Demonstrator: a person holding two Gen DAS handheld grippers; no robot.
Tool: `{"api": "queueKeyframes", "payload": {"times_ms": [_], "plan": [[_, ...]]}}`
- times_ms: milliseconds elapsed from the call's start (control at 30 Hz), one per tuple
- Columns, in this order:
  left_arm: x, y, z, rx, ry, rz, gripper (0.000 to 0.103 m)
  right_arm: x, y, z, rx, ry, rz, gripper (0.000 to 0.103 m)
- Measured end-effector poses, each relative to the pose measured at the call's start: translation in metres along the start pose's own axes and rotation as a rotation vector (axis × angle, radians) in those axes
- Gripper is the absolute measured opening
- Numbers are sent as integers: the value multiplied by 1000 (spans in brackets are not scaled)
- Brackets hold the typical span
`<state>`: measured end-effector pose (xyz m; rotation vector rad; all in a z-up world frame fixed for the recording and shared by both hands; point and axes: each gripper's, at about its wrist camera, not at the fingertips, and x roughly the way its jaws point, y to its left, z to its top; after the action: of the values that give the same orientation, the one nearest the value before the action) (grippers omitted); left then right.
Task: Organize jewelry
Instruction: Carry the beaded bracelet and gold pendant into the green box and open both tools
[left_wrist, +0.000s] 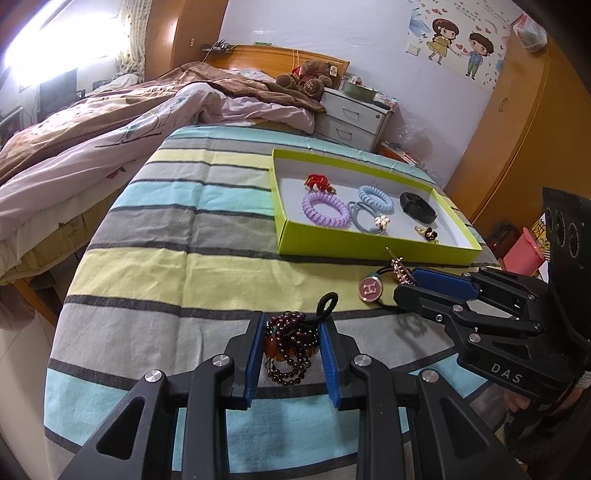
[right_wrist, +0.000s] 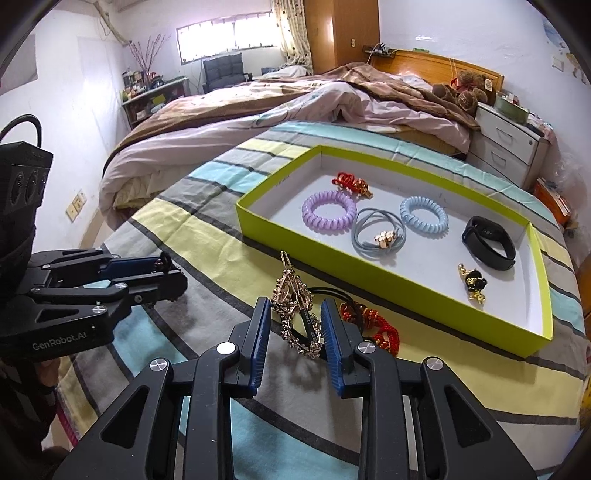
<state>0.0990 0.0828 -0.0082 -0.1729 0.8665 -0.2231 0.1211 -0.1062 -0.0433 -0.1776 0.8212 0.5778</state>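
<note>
Your left gripper (left_wrist: 291, 350) grasps the bead bracelet (left_wrist: 291, 347). Your right gripper (right_wrist: 295, 332) sits released around the gold hair clip (right_wrist: 293, 314).

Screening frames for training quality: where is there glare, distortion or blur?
Left wrist view: the window blows out white at top left, and the striped cloth bows from the fisheye. Right wrist view: the window is bright but readable; the tray stays sharp; dark corners.

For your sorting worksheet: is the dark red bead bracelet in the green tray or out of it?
Out. The bead bracelet lies on the striped cloth between the left gripper fingers, well short of the green tray.
</note>
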Motion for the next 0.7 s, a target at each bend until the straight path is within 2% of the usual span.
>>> {"api": "queueKeyframes", "payload": {"times_ms": [400, 700], "plan": [[-5, -20, 29, 56, -37, -7, 29, -29, -19, 4, 70, -78, -29, 29], [11, -36, 57, 95, -35, -29, 29, -41, -55, 15, 123, -105, -96, 29]]}}
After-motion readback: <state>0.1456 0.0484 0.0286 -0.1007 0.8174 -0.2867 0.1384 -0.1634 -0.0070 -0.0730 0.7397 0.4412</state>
